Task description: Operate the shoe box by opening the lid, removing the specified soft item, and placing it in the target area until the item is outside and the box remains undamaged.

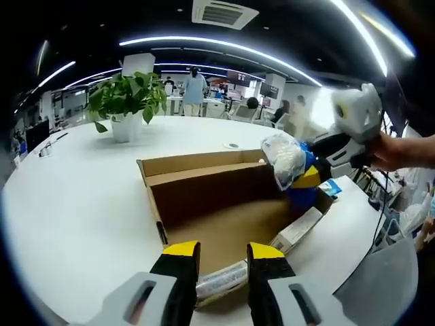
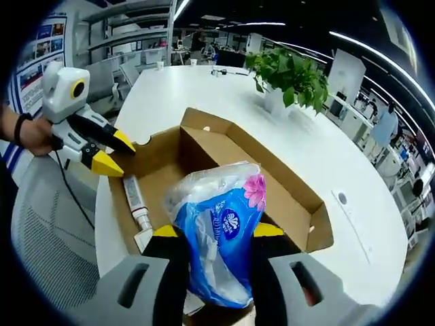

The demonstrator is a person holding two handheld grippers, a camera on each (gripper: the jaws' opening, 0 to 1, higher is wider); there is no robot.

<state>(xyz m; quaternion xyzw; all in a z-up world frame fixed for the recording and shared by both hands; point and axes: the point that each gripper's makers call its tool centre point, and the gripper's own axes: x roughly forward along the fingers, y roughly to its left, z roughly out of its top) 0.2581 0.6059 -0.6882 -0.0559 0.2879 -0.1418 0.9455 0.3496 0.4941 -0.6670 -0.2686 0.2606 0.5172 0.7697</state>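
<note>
Here, bench point(image 1: 81, 197): white and round, spreading across both views, carrying the box and a potted plant point(image 1: 128, 102) at upper left of the left gripper view.
Shoe box point(image 1: 224, 204): brown cardboard, open, centre of both views; a tube-like item point(image 2: 137, 204) lies along its inner wall at lower left of the right gripper view.
Soft pack point(image 2: 221, 234): blue-and-white plastic bag, lifted above the box, lower centre of the right gripper view.
Right claw point(image 2: 212, 234): clenched on the soft pack.
Left claw point(image 1: 223, 252): released, jaws apart at the box's near edge.
</note>
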